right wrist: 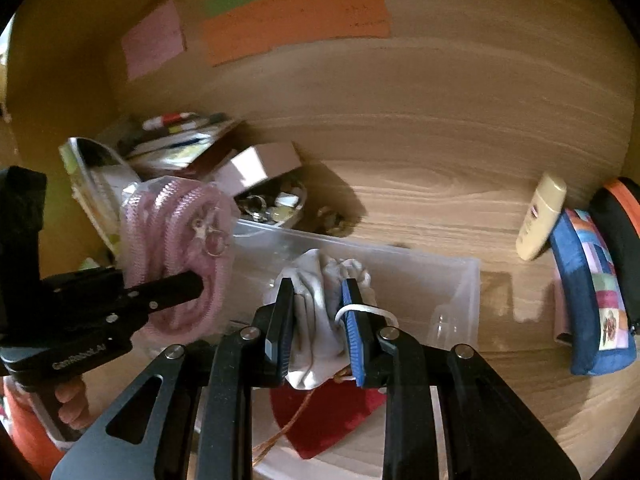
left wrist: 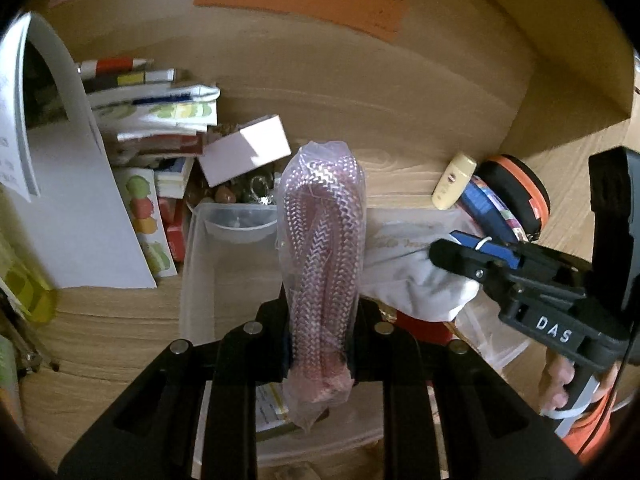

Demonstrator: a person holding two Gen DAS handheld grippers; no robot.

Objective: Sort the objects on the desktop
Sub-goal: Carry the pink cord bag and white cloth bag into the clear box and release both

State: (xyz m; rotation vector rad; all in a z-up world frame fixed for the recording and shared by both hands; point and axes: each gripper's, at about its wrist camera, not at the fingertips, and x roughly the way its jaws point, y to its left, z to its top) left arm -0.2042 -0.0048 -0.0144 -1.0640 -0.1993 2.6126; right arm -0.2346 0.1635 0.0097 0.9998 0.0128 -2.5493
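Left tongs [left wrist: 320,320] are pinching a pink braided cord sealed in a clear plastic bag [left wrist: 322,248], w/ the bag standing upright between the black fingers and poking out past their tips. Right tongs [right wrist: 322,316] are clamped on a white cloth drawstring pouch [right wrist: 316,320]; its white string loops over the blue pad on the right-hand finger [right wrist: 354,332].

Both loads hang over a clear plastic storage box [right wrist: 460,280] on the light wood-grain desk [right wrist: 420,200]. A dark red cloth pouch [right wrist: 328,420] lies in the box right under the right tongs.

Beyond the left tongs & off to their left: a messy stack of books and booklets [left wrist: 160,120], a small white-lidded box of trinkets [left wrist: 248,148], and a big white sheet of paper [left wrist: 72,200].

Right of the right tongs, well apart from the box: a small cream plastic bottle [right wrist: 540,220] leaning on a blue patchwork zip pouch [right wrist: 592,300], then a black round case w/ orange trim [right wrist: 620,232] behind it.

Pink, green and orange paper notes [right wrist: 296,20] are stuck on the wooden back panel.
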